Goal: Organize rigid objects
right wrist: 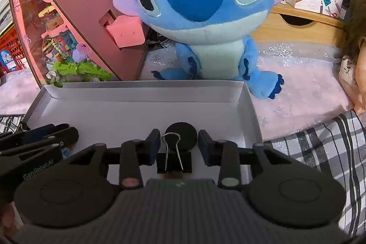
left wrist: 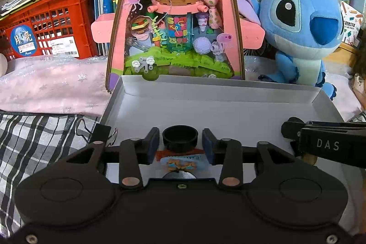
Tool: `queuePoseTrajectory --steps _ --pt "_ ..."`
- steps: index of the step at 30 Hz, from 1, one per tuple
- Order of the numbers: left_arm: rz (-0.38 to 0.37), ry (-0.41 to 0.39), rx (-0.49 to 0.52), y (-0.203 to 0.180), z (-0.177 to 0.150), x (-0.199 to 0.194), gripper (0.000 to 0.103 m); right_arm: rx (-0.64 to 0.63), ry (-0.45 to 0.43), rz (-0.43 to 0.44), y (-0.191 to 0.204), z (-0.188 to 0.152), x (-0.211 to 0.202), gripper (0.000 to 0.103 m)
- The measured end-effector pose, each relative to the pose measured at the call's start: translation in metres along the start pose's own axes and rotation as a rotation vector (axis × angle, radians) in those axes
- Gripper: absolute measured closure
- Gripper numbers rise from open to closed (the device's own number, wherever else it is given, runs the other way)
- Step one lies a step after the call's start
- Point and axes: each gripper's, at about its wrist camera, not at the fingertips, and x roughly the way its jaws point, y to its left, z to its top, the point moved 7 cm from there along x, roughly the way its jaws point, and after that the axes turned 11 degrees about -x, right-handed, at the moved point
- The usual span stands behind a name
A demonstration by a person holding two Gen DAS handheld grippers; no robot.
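Note:
A shallow white cardboard box [left wrist: 228, 104] lies open on the bed; it also shows in the right wrist view [right wrist: 137, 111]. My left gripper [left wrist: 180, 145] is open over the box, with a black round cap [left wrist: 180, 137] and a small blue and orange packet [left wrist: 180, 160] lying between its fingers. My right gripper [right wrist: 178, 145] is open over the same box, with a black binder clip [right wrist: 173, 160] and a black round lid [right wrist: 181, 136] between its fingers. Another binder clip [left wrist: 91, 129] sits at the box's left edge.
A pink display case with a brick model [left wrist: 176, 22] and a blue plush toy [right wrist: 201, 15] stand just behind the box. A red crate [left wrist: 50, 26], books and a wooden drawer unit [right wrist: 297, 26] lie further back. Checked cloth [right wrist: 320, 141] flanks the box.

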Motion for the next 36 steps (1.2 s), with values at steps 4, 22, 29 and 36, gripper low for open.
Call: queuePoseTrajectory --steps 4,22,29,36 --pt "0.005 0.002 0.003 -0.001 0.000 -0.001 0.054 0.002 -0.012 -0.002 0.001 -0.001 -0.001 0.037" --pt "0.000 -0.013 0.013 0.002 -0.004 -0.014 0.030 0.027 -0.051 0.003 -0.006 -0.006 -0.017 0.018" --pt "-0.003 -0.029 0.010 0.005 -0.004 -0.025 0.028 0.031 -0.072 0.011 -0.008 -0.009 -0.027 0.016" --pt "-0.007 -0.044 -0.001 0.010 -0.006 -0.039 0.025 0.032 -0.096 0.007 -0.011 -0.013 -0.038 0.014"
